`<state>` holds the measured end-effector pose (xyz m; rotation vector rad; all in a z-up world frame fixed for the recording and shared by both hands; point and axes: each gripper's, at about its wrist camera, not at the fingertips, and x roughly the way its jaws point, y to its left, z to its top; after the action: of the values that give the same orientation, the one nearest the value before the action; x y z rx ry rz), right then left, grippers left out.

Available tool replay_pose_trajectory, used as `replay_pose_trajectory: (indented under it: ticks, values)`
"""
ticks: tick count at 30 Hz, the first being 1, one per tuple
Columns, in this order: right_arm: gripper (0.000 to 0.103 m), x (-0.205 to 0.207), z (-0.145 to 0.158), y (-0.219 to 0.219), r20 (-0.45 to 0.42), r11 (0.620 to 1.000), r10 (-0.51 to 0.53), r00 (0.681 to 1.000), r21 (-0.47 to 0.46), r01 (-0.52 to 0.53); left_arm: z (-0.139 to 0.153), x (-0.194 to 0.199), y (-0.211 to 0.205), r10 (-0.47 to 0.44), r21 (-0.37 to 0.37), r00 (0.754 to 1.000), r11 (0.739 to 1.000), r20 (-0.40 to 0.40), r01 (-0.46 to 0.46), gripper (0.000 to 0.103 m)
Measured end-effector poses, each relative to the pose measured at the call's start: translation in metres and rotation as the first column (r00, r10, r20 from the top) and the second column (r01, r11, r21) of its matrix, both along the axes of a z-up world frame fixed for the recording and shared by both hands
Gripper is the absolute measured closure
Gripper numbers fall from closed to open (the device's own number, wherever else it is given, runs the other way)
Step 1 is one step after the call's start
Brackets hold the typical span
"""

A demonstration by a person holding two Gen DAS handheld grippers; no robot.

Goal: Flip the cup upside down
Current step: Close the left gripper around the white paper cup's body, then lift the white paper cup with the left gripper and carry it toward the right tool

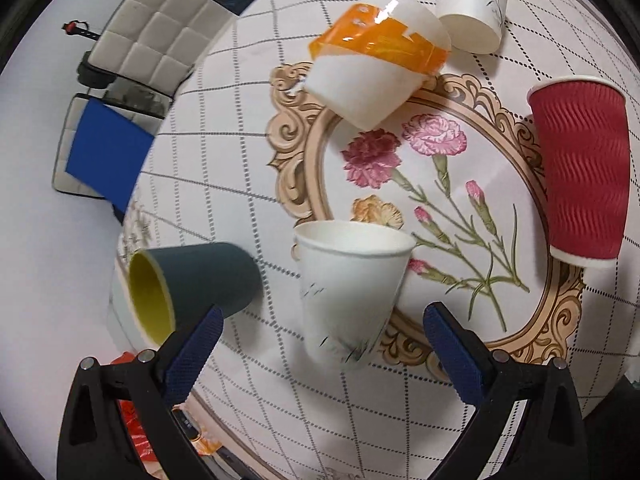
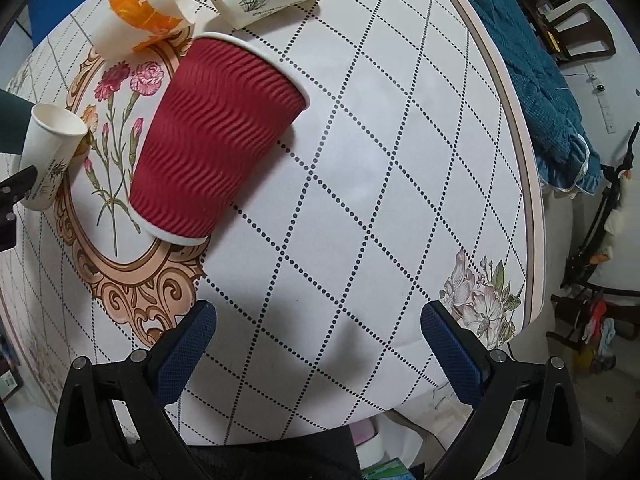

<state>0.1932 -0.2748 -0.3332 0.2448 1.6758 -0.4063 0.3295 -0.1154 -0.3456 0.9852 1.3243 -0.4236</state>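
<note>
Left tool [image 1: 320,316]: fingers spread wide, grasping nothing. The white paper cup [image 1: 350,288] stood mouth-up directly ahead of it, its base between the blue pads [image 1: 196,344] but with clear gaps on both sides, no contact. Judgement: this cup was the one lined up for flipping, and the tool was spread to straddle the cup wall before closing.

To the left of the left tool, close by its left finger, a dark teal cup with a yellow inside [image 1: 188,288] lay on its side near the edge of the surface [image 1: 248,184], mouth pointing off the edge. It sat near enough that the left finger could brush it on closing or during rotation. Farther ahead lay a white cup with an orange band [image 1: 376,56], also tipped, and beyond it to the right another white printed cup [image 1: 472,4] on its side. Off to the right stood a red ripple-walled cup [image 1: 580,172], well apart from the left tool.

Right tool [image 2: 318,320]: likewise released, nothing between its fingers, hovering over bare patterned cloth. The red cup [image 2: 216,140] was ahead and left of it. Judgement: the right tool was idle, kept clear of the left tool's working space. A teal quilt [image 2: 536,64] lay beyond the surface's right rim.
</note>
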Motion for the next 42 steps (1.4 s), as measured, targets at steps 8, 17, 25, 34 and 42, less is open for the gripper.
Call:
replay_pose_trajectory:
  ticks: [8, 17, 25, 34, 42]
  values:
    - [0.000, 0.001, -0.005, -0.010, -0.010, 1.000, -0.008, 1.000, -0.002, 0.008, -0.022, 0.009, -0.011, 0.029, -0.036, 0.997, 0.999, -0.069, -0.031, 0.011]
    - [0.000, 0.007, -0.005, -0.020, -0.008, 1.000, -0.008, 1.000, -0.003, 0.008, -0.029, 0.013, -0.011, 0.059, -0.056, 0.995, 0.996, -0.079, -0.063, 0.038]
    - [0.000, 0.007, -0.001, -0.018, -0.006, 1.000, -0.008, 1.000, -0.001, 0.008, -0.015, 0.008, -0.002, 0.133, -0.090, 0.988, 0.986, -0.078, -0.139, 0.039]
    - [0.000, -0.001, 0.012, -0.009, 0.024, 1.000, -0.004, 1.000, 0.000, 0.004, 0.015, -0.011, 0.028, 0.313, -0.172, 0.934, 0.924, -0.170, -0.341, 0.039]
    - [0.000, -0.018, 0.023, 0.016, 0.055, 0.997, 0.073, 0.996, 0.031, -0.074, 0.040, -0.054, 0.071, 0.496, -0.200, 0.831, 0.814, -0.251, -0.546, 0.039]
